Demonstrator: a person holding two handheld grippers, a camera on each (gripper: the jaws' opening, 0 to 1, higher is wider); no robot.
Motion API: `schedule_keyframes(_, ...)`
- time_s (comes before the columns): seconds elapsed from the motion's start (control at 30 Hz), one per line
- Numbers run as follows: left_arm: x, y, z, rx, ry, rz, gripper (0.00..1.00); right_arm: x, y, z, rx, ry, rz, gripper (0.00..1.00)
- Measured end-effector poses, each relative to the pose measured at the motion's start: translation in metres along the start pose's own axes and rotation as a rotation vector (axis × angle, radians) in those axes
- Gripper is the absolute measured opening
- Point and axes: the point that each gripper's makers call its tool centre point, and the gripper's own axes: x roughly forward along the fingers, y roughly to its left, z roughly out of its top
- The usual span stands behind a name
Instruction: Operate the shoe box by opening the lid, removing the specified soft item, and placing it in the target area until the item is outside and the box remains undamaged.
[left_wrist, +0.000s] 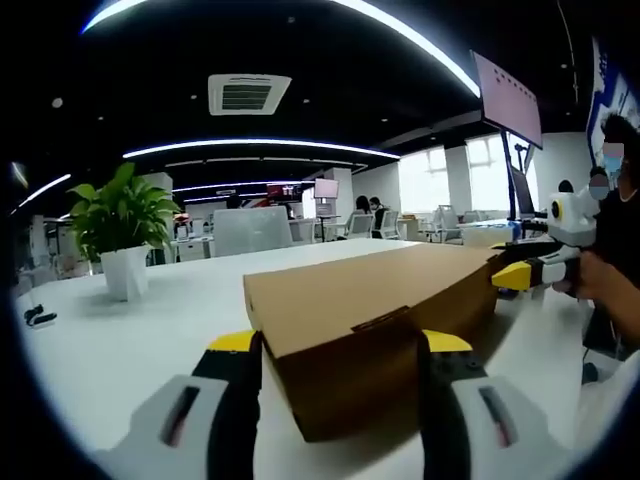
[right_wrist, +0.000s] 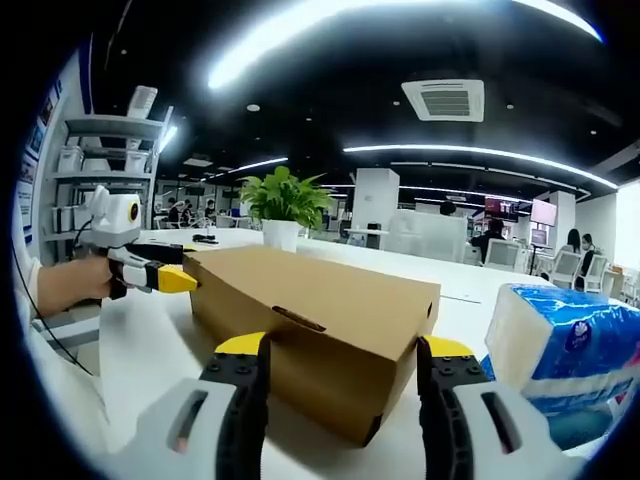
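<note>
A brown cardboard shoe box (left_wrist: 375, 315) sits on a white table (left_wrist: 120, 350) with its lid shut. The soft item cannot be seen.

In the left gripper view, the left gripper (left_wrist: 340, 345) has its 2 jaws spread wide, 1 on each side of the near end of the box. The yellow tips sit right beside the box walls, but I cannot tell if they touch. At the far end of the box, the right gripper (left_wrist: 520, 272) comes in from the right, held by a person's hand (left_wrist: 605, 285). Its yellow tip is right at the box's edge. A green plant in a white pot (left_wrist: 122, 240) stands on the table, well apart from the box.

In the right gripper view, the right gripper (right_wrist: 342, 348) also has its 2 jaws spread wide around the near corner of the box (right_wrist: 320, 320). The left gripper (right_wrist: 165, 277) reaches the far end of the box from the left. A blue and white pack of tissues (right_wrist: 565, 355) lies near the box on the right.
</note>
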Motion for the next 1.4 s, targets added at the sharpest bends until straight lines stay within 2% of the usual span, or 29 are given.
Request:
schedule_keyframes(0.2, -0.004, -0.005, 0.0, 0.004, -0.016, 0.001, 0.64, -0.005, -0.001, -0.001, 0.006, 0.004, -0.002, 0.6)
schedule_keyframes(0.63, -0.013, -0.016, -0.001, 0.035, -0.006, -0.022, 0.61, -0.02, 0.0, -0.004, -0.023, 0.027, -0.003, 0.6)
schedule_keyframes(0.77, -0.018, -0.019, 0.0, 0.016, -0.011, -0.027, 0.6, -0.023, 0.0, -0.005, -0.017, 0.033, 0.001, 0.59)
schedule_keyframes(1.13, -0.021, -0.024, 0.0, 0.01, -0.011, -0.033, 0.6, -0.031, 0.002, -0.007, 0.002, 0.023, -0.018, 0.59)
schedule_keyframes(1.4, -0.026, -0.03, -0.002, 0.036, -0.001, -0.048, 0.6, -0.038, 0.004, -0.008, -0.001, 0.023, -0.019, 0.59)
